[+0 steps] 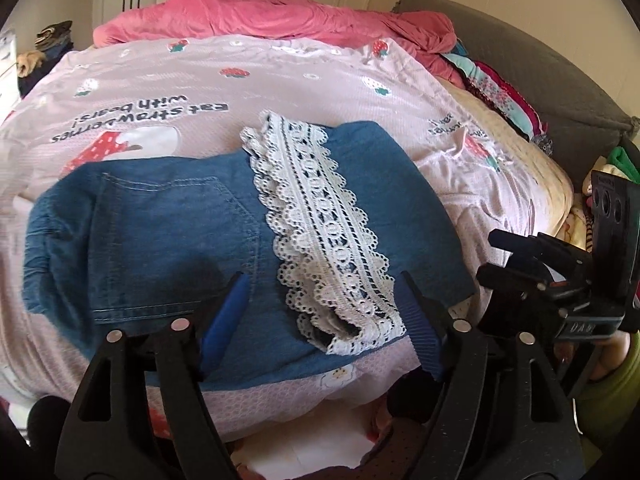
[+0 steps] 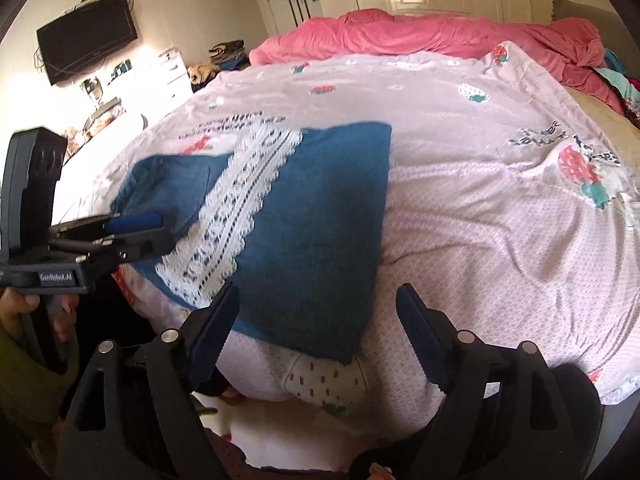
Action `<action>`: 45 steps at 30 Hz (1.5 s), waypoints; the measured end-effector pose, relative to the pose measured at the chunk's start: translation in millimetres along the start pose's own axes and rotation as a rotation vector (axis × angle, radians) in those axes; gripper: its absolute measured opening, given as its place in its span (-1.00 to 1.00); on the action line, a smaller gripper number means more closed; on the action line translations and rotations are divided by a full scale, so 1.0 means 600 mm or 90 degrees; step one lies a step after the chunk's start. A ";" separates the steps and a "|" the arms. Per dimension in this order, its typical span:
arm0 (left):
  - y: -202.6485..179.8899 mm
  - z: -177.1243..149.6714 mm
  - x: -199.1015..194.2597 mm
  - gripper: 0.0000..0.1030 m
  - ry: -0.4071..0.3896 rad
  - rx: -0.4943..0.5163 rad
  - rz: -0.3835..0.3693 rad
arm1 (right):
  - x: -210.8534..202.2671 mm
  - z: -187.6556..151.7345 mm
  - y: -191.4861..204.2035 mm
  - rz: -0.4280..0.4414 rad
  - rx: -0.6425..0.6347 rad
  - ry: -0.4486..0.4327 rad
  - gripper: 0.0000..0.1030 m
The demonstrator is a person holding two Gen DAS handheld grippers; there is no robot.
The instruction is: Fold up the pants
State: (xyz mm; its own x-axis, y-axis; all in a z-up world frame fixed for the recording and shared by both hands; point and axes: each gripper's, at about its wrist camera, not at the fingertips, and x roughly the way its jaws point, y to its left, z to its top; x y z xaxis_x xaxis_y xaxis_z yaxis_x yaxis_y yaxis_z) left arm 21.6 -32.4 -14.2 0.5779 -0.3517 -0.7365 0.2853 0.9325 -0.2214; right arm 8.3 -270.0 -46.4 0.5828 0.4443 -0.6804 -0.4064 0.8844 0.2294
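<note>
Left wrist view: the left gripper (image 1: 320, 312) points forward and downward over the near edge of the bed, its two blue-padded fingers (image 1: 224, 312) spread wide with nothing clamped between them; the pads stand clear of the cloth. One pair of pants (image 1: 160, 232), blue denim, lies folded flat on the pink printed bedsheet (image 1: 280, 88), near the front edge. The folded bundle's long axis runs left to right across the view. One white lace band (image 1: 320, 232) crosses the denim diagonally, from the upper middle down to the near right edge. One back pocket (image 1: 176, 236) faces up on the left part. At the right edge, the right gripper (image 1: 496, 256) is seen from the side, held by a hand (image 1: 608, 356) in a green sleeve; its fingers point leftward toward the pants' right end. Right wrist view: the right gripper (image 2: 316, 320) also angles downward, both fingers (image 2: 416, 332) set wide apart and empty, the pants' near right corner lying below the gap. The pants (image 2: 320, 220) lie left of centre on the bedsheet (image 2: 500, 208), the lace band (image 2: 232, 216) running diagonally. At the left, the left gripper (image 2: 160, 228) is gripped by a hand (image 2: 36, 316); its fingers point rightward over the denim. One pink quilt (image 2: 420, 32) lies bunched along the bed's far side.
</note>
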 end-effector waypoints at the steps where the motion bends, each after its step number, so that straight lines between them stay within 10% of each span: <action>1: 0.003 0.000 -0.004 0.39 -0.003 -0.001 0.002 | -0.004 0.005 0.000 -0.001 0.004 -0.003 0.55; 6: 0.037 -0.003 -0.043 0.58 -0.036 -0.029 0.029 | -0.006 0.033 0.011 0.004 -0.007 -0.005 0.87; 17: 0.161 -0.037 -0.112 0.67 -0.075 -0.145 0.097 | 0.031 0.173 0.139 0.088 -0.143 -0.028 0.88; 24: 0.235 -0.062 -0.101 0.67 -0.075 -0.281 0.084 | 0.125 0.238 0.242 0.152 -0.224 0.053 0.88; 33: 0.256 -0.064 -0.060 -0.13 -0.045 -0.334 0.035 | 0.246 0.263 0.367 0.215 -0.347 0.163 0.88; 45: 0.268 -0.065 -0.043 -0.15 -0.040 -0.355 0.016 | 0.377 0.236 0.408 0.230 -0.358 0.293 0.85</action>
State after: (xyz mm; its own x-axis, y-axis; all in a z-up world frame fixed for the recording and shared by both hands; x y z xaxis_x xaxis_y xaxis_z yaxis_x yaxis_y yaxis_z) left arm 22.9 129.7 -55.7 0.6283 -0.3168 -0.7106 -0.1668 0.8373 -0.5207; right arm 140.4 67.3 -45.8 0.0499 0.4770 -0.8775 -0.8786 0.4387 0.1885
